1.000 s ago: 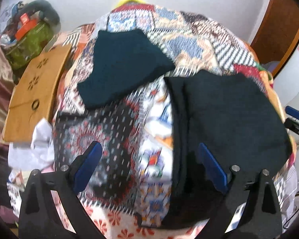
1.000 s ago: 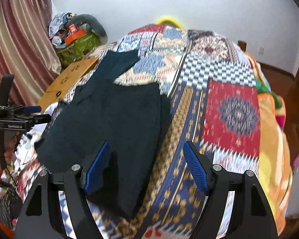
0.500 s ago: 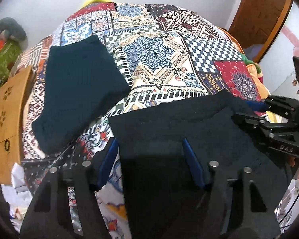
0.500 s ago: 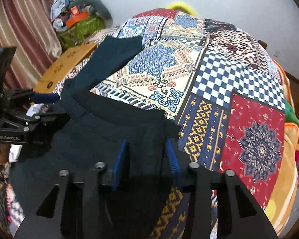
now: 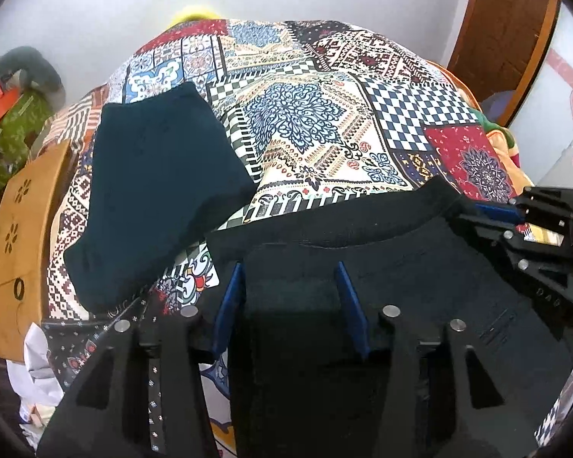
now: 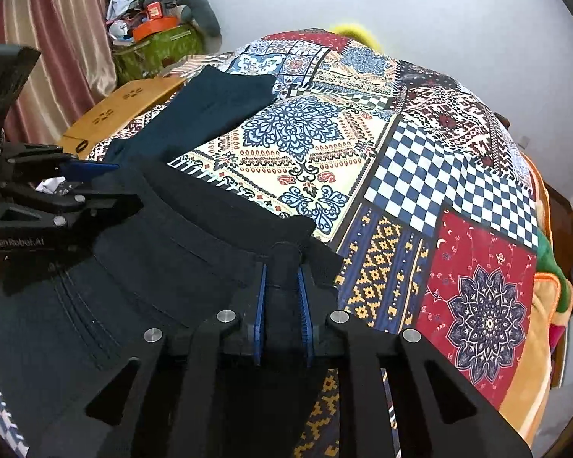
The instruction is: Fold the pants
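Observation:
Dark navy pants lie on a patchwork bedspread, near end toward me. In the left wrist view my left gripper has its jaws partly closed around the fabric at the pants' near left part. In the right wrist view my right gripper is shut on a bunched fold of the pants at their right edge. The left gripper also shows in the right wrist view, the right gripper in the left wrist view. A second folded dark teal garment lies further back left.
A wooden board leans at the bed's left side, also in the right wrist view. A cluttered green bag and a curtain stand behind it. A wooden door is at the right.
Both grippers moved in onto the pants' near edge and closed: the right fully onto a fold, the left narrowing around fabric. The near edge now looks bunched between them.

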Available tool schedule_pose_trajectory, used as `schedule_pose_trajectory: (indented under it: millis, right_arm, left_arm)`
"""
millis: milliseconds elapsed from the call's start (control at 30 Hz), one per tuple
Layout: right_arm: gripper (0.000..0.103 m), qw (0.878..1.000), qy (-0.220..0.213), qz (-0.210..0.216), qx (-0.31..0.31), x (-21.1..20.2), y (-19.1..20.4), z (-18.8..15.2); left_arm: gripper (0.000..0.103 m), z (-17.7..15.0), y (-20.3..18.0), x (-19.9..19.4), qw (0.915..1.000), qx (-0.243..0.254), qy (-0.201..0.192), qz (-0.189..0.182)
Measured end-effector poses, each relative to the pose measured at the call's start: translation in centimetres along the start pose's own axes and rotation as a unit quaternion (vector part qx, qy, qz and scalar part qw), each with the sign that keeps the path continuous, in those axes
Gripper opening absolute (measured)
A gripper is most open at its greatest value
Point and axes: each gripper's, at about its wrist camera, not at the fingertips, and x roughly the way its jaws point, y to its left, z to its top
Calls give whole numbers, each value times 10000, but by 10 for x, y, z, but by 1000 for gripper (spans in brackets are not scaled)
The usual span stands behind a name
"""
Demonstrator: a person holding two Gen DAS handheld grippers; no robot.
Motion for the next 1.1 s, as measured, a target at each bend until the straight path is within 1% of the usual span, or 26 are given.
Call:
schedule_pose_trajectory:
  millis: [100,200,233,267,300,333,367,400,433,467,500,567,633,800,833,900,1000,1033,1100]
  right_arm:
    - [17,9999,128,1,110,-10,-4,3]
    - [23,9997,219,-83,73,-23,-3,3]
    - [27,9997,218,-125,70,-30,-3,2]
    - [34,9997,197,-140,78,-36,-3,0]
    - [38,9998,117,-146,121,-44,-3,-1]
    - [46,9998,31,-124,166,-52,-2,-3]
    - [51,9997,-64,-88,217,-60,-2,-4]
    - [53,9995,-151,-53,269,-68,-1,-5]
    - [57,9992,-221,-9,325,-75,-1,-7]
    - [63,9990,-262,28,372,-80,0,-8]
    - [66,9985,-311,74,436,-85,1,-10]
    - [75,9973,-384,199,600,-92,2,-16]
    - [76,9964,-346,311,706,-91,4,-23]
    - [76,9953,114,408,872,-65,5,-47]
    - [76,9945,191,442,930,-60,3,-51]
    - [76,9904,307,675,1170,-49,-3,-58]
    - [77,9803,426,1104,1579,-37,-15,-63]
    - [77,9769,486,1243,1672,-32,-19,-63]
    - [77,9719,562,1415,1796,-27,-21,-65]
  left_arm:
    - [55,1,1,-9,10000,-15,-7,22]
    - [55,1,1,-30,9997,-33,-157,193]
    - [56,0,1,-38,9995,-22,-224,214]
    - [56,0,0,-48,9994,-30,-304,180]
    - [60,0,1,-54,9993,-48,-358,136]
    - [68,0,2,-64,9990,-89,-428,82]
    - [73,-2,2,-73,9986,-141,-501,55]
    - [81,-4,3,-83,9980,-190,-601,20]
    - [87,-5,3,-89,9976,-217,-665,6]
    - [90,-7,3,-93,9973,-240,-693,8]
    - [92,-10,3,-96,9973,-257,-693,15]
    - [92,-17,3,-96,9978,-275,-602,-21]
    - [92,-26,5,-87,9987,-303,-398,-89]
    - [92,-46,9,-51,9980,-516,245,-272]
    - [92,-50,10,-43,9968,-618,337,-382]
    - [93,-54,13,-33,9943,-778,457,-576]
    - [93,-52,18,-21,9874,-1074,656,-956]
    - [93,-50,19,-16,9834,-1191,779,-1129]
    - [94,-46,20,-11,9800,-1276,857,-1263]
